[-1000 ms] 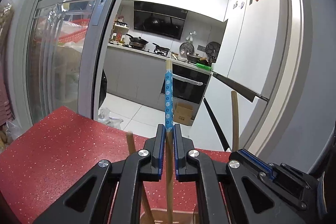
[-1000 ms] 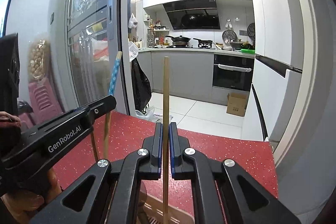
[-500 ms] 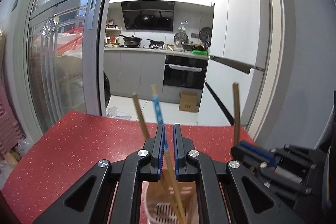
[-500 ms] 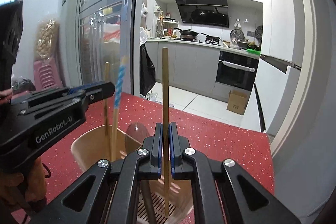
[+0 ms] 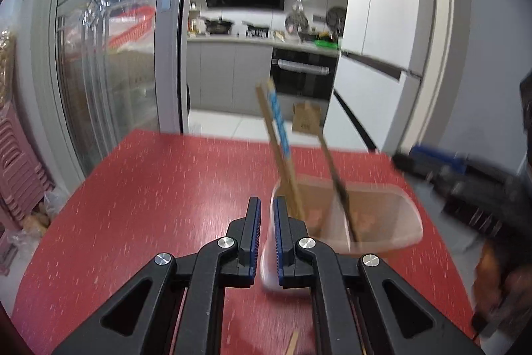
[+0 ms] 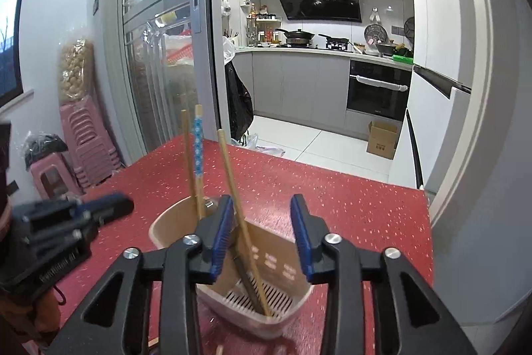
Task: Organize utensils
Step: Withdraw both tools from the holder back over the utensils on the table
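A beige utensil holder [image 6: 266,298] stands on the red table [image 6: 349,202]. Three chopsticks lean in it: a plain one [image 6: 188,162], one with a blue patterned band [image 6: 198,148] and a plain one [image 6: 232,182] on the right. The holder [image 5: 382,215] and chopsticks [image 5: 279,128] also show, blurred, in the left wrist view. My right gripper [image 6: 262,232] is open and empty just above the holder. My left gripper [image 5: 266,235] has its jaws close together with nothing between them, left of the holder. It also shows in the right wrist view [image 6: 69,218].
A loose chopstick end [image 5: 292,345] lies on the table near my left gripper. Pink stools [image 6: 86,148] stand by the glass door [image 6: 159,55] at the left. The table's far edge faces the kitchen floor; a fridge [image 6: 442,88] stands at the right.
Both grippers let go of their chopsticks, which now lean in the holder. My right gripper opened. My left gripper pulled back and to the left of the holder.
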{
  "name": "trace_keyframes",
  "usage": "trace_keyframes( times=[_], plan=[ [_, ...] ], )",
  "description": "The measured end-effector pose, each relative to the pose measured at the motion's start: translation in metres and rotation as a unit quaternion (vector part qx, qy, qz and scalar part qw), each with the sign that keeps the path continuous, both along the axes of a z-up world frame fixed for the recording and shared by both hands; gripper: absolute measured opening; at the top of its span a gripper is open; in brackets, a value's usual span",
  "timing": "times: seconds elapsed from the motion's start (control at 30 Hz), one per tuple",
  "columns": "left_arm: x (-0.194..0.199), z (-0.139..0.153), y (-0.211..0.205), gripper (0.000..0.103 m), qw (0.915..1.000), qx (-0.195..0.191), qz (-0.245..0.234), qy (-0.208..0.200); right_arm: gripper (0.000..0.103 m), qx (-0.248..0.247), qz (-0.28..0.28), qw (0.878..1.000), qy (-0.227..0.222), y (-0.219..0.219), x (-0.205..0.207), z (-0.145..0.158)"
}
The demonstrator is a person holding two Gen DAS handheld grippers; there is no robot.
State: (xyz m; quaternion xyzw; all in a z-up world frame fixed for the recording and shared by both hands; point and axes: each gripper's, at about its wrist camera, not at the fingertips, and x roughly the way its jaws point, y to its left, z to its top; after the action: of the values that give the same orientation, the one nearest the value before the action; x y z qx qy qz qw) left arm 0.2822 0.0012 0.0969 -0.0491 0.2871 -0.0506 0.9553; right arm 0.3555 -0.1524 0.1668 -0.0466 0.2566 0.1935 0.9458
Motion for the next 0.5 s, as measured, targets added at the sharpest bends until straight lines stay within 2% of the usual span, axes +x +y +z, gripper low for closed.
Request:
trace_keyframes(
  times=[0.13,0.2,0.3,0.4,0.5],
  plan=[
    [-0.027,-0.013,0.005,0.035,0.9989,0.001,-0.003,0.048,0.055,0.000,-0.001,1.000,0.023,-0.008,-0.030,0.001],
    [-0.041,-0.024,0.008,0.035,0.9969,-0.006,0.002,0.078,0.057,-0.006,-0.011,0.999,0.049,-0.012,-0.046,-0.008],
    [-0.063,-0.038,0.009,0.035,0.9947,0.000,-0.002,0.103,0.058,-0.003,-0.023,0.994,0.107,-0.019,-0.064,-0.032],
    [-0.086,-0.055,0.006,0.035,0.9929,0.024,-0.001,0.116,0.058,0.007,-0.036,0.985,0.169,-0.027,-0.081,-0.062],
    [-0.102,-0.074,0.005,0.035,0.9889,0.027,-0.011,0.146,0.058,0.003,-0.043,0.976,0.214,-0.033,-0.096,-0.089]
  ],
)
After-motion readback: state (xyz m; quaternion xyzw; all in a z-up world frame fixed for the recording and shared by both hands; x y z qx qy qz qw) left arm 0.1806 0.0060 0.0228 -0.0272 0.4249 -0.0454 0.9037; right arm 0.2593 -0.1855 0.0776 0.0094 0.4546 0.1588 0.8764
